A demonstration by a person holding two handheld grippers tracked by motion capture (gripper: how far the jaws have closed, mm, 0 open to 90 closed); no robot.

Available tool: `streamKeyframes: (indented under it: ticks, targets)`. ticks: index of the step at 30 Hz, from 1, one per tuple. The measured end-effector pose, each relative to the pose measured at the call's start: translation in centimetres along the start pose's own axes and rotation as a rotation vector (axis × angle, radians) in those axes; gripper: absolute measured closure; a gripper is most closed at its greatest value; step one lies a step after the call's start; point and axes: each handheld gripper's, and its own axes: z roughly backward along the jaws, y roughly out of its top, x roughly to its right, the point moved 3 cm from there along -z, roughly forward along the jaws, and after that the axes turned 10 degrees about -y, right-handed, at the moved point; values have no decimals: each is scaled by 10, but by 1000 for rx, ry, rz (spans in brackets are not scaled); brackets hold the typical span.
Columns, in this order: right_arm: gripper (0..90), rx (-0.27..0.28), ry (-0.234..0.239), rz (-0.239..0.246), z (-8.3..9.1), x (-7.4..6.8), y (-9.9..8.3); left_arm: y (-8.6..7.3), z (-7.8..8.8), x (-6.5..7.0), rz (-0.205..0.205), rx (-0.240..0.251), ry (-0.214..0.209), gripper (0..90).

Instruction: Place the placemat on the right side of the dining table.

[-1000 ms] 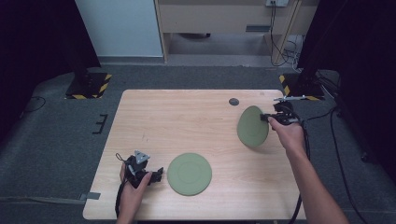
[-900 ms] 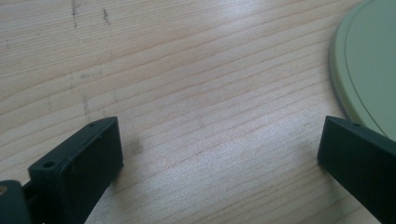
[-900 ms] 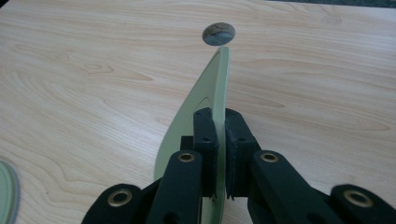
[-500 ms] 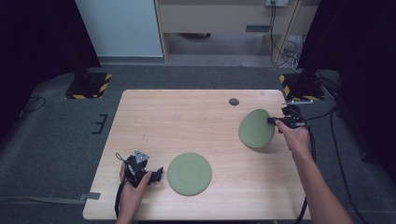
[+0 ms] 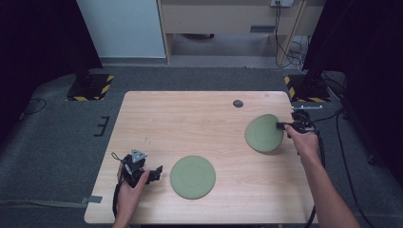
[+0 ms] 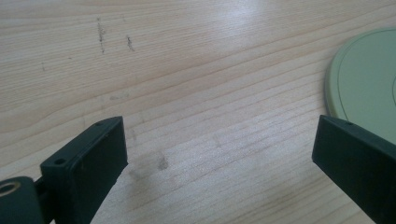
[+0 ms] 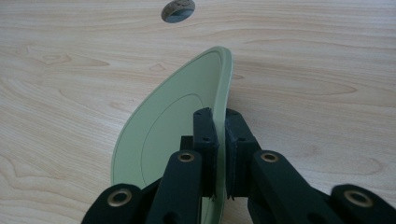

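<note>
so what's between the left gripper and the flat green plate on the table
Nothing: in the high view only bare table separates the open left gripper from the flat plate.

High view: fixed above the person's side, looks forward and down, takes in the whole table [image 5: 209,123] plus floor beyond. Left gripper view: low and close to the tabletop, looks along its own jaws, edge of the flat green plate [image 6: 369,79] at right; same plate [image 5: 192,176] lies near centre front in high view. Right gripper view: very close, along its jaws to the tilted green plate [image 7: 177,126], table hole [image 7: 178,10] beyond; both in high view too.
</note>
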Motion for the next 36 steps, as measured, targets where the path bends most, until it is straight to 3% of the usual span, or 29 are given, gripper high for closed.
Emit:
streamKeyframes:
  ticks: [18,36]
  targets:
    - [855,1,24,-18,-8,16,-11,-6,-8,-5,-1,-47,6,28]
    - [851,-12,22,-40,-14,30,-23,-2,-15,-13,-7,-78,30,27]
